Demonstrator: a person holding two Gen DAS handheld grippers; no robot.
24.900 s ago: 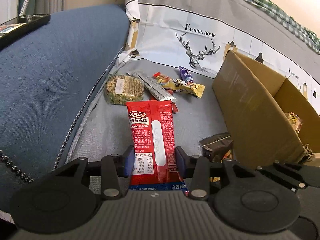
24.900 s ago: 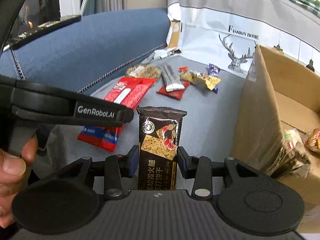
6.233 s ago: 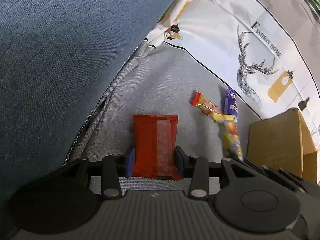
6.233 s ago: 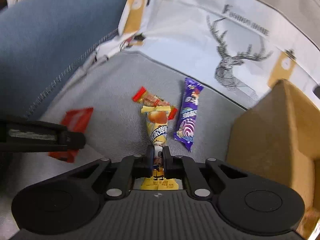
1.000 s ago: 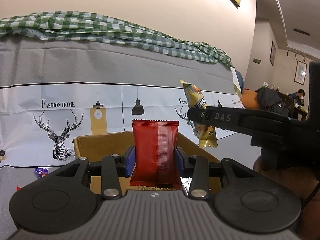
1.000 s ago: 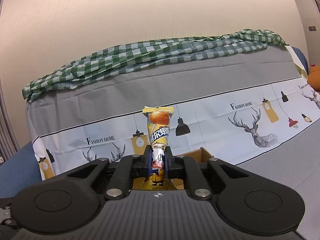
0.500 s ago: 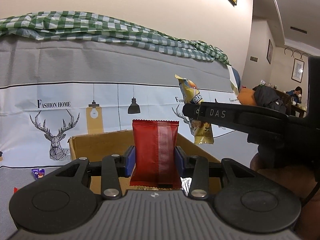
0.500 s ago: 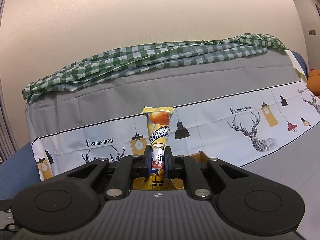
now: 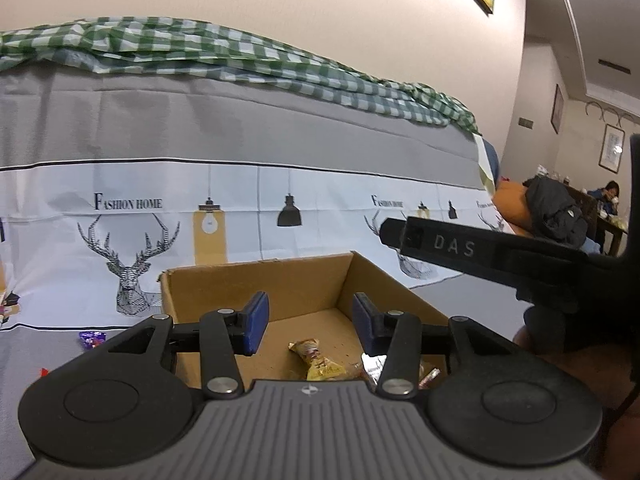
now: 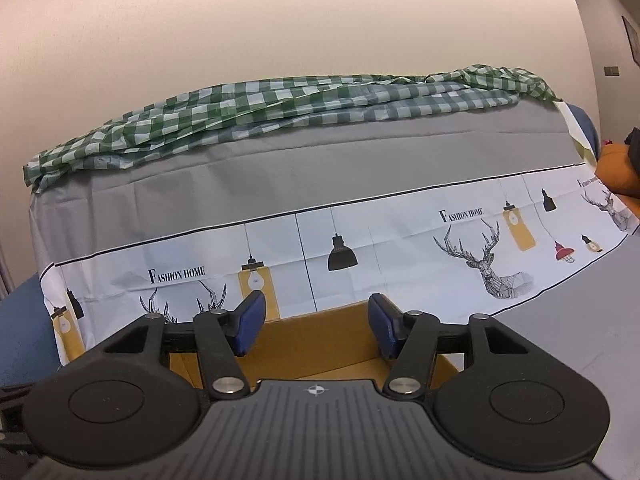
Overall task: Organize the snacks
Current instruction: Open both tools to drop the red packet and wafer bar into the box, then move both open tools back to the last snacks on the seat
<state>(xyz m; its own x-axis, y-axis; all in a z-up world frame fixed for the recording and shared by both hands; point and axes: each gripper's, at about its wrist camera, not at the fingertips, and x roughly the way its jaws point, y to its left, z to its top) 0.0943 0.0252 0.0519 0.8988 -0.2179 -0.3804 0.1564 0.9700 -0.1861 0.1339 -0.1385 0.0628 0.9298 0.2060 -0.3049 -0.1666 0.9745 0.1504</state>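
The cardboard box [image 9: 304, 280] stands open against the printed sofa cover [image 9: 132, 208]. Over it, the left gripper [image 9: 306, 326] and right gripper [image 10: 316, 326] are both opening, nothing between their jaws. A yellow snack packet [image 9: 320, 364] lies on the box floor, below the left gripper.
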